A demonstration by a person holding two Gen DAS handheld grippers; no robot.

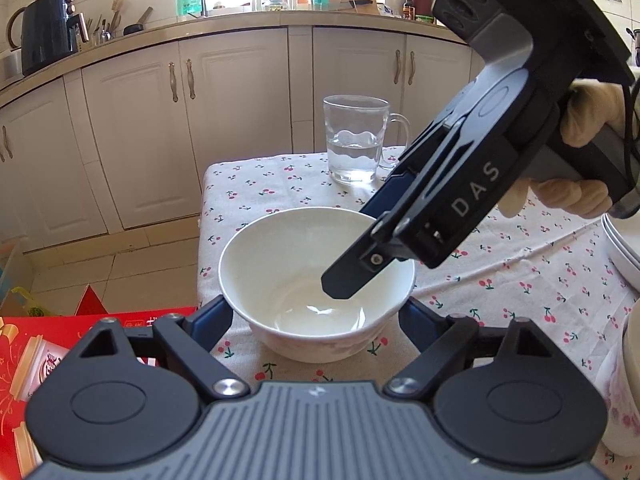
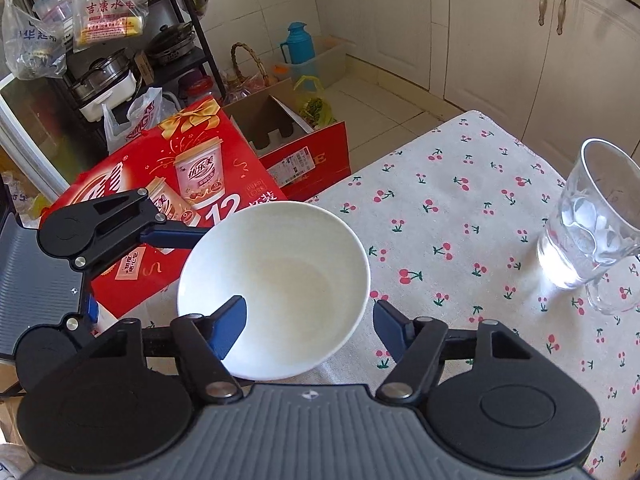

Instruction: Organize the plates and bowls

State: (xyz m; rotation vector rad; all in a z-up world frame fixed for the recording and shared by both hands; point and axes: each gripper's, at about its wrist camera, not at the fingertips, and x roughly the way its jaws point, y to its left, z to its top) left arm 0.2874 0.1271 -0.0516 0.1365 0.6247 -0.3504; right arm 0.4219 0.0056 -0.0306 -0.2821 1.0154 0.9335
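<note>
A small table (image 1: 500, 288) under a cherry-print cloth stands in a kitchen. A white bowl (image 1: 316, 284) sits near its front left corner. A glass mug (image 1: 358, 140) of water stands at the far edge, and stacked white plates (image 1: 622, 248) show at the right edge. The left gripper (image 1: 316, 324) is spread wide, one finger on each side of the bowl, not clearly touching. The right gripper (image 2: 310, 320) straddles the near rim, one finger (image 2: 230, 330) inside, the other outside, with gaps visible, so nothing is held. The bowl seems not yet moved to the plates; most tidying appears undone.
</note>
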